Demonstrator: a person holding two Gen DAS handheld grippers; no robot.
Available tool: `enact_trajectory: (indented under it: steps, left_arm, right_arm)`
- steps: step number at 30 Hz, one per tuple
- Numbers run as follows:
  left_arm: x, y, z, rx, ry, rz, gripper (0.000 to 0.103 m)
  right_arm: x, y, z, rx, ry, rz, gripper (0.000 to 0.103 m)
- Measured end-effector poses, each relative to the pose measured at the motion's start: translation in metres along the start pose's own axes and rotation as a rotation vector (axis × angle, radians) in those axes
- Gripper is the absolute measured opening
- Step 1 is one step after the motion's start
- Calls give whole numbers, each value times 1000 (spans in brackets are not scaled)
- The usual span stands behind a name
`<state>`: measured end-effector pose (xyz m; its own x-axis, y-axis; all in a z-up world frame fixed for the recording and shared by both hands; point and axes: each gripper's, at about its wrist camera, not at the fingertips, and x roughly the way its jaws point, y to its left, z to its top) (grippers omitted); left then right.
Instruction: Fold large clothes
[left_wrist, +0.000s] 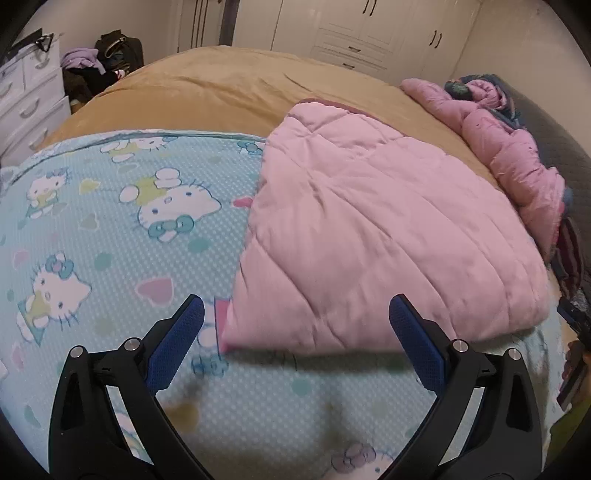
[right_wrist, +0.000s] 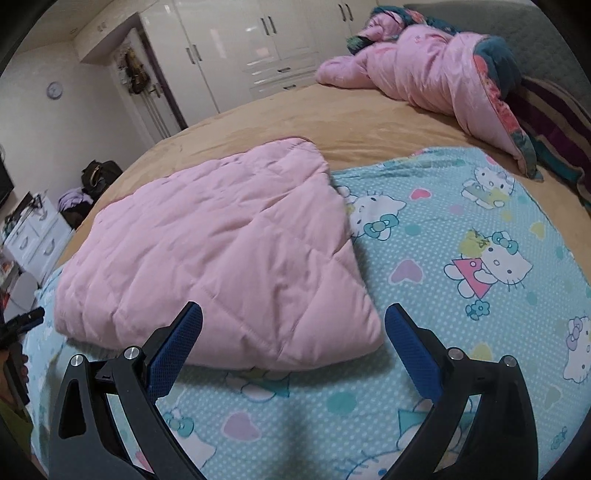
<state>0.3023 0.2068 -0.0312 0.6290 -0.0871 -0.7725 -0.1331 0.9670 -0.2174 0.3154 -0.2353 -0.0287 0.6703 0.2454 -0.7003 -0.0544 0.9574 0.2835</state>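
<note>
1 folded pink quilt (right_wrist: 221, 251) on 1 cat-print sheet (right_wrist: 461, 221); both grippers' jaws wide apart, empty.

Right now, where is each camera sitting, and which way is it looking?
Left wrist: sits on the left tongs, open, looking across the bed at the folded pink quilted garment on its right; only its black arms with blue pads show.
Right wrist: sits on the right tongs, open, looking at the same garment on its left; the other tongs peek in at the left edge.
Both share the garment, the blue cartoon-cat sheet and the white wardrobe.
</note>
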Motion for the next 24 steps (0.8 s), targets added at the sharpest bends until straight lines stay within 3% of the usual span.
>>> enact_trajectory:
  steps: [7,11,15,18,20,24]
  left_arm:
    - [20,-1,23,9,23,14,94]
    - [33,5,29,11,44,44,94]
    - [44,17,35,-23,56,12,94]
    - [53,25,38,-37,83,-25,95]
    - [58,30,39,-48,103,-52,95]
    - [73,34,38,-65,141,-96,95]
  right_arm:
    - [48,-20,16,45,117,-14,99]
    - [63,-22,21,40,141,3,99]
    - [84,-26,26,60,208,43,99]
    - [106,-45,23,190,289,144,99]
    - [115,-54,20,230,297,188,99]
    - [116,-49,19,181,273,179,99]
